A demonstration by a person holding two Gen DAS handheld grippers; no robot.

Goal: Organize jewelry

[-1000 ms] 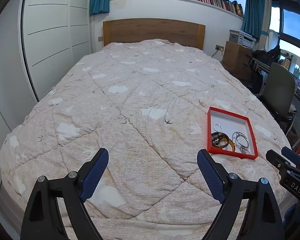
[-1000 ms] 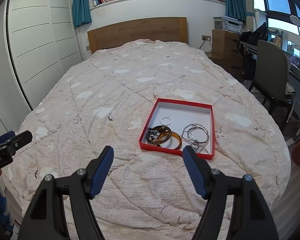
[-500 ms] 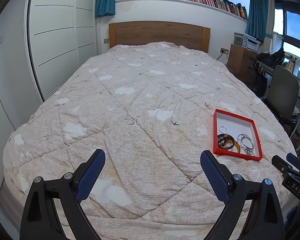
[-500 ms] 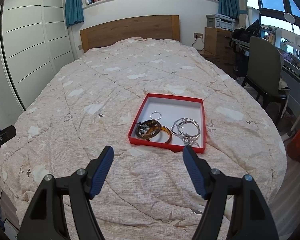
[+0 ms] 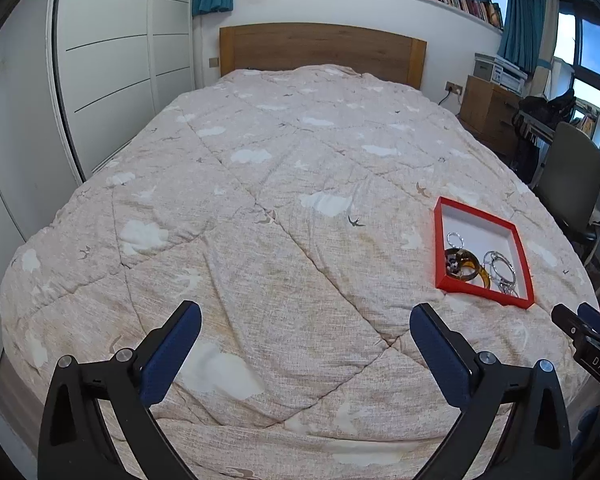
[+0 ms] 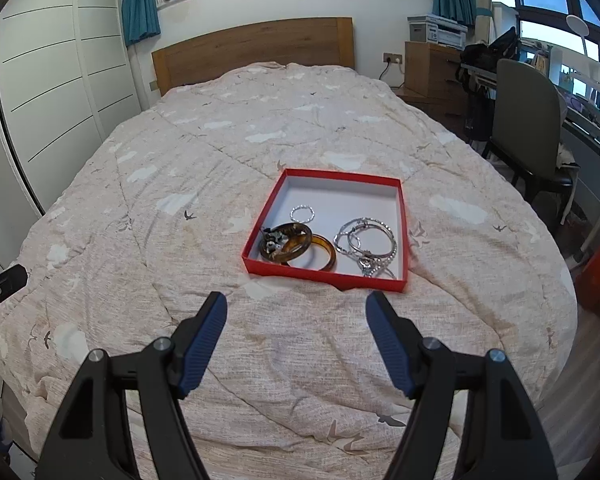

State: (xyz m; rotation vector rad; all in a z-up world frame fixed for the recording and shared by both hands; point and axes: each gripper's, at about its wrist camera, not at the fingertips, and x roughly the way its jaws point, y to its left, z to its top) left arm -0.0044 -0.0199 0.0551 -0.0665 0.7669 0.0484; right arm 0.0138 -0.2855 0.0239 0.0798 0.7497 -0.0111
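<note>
Both tools are brought lower; left tool (image 5: 305, 345) just widened, right tool (image 6: 296, 336) wide, empty. Bangles (image 6: 298, 245) judged stiff, slippery; rims suit gripping.

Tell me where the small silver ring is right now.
In the right wrist view the small silver ring lies inside the red box on the bed, left of centre, just behind the brown bangles and left of the silver bracelets.

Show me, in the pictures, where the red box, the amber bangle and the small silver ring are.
red box (image 6: 324, 276): right wrist view, on its near red wall.
amber bangle (image 6: 327, 249): right wrist view, on its right-hand band.
small silver ring (image 6: 294, 212): right wrist view, on its left rim.
</note>
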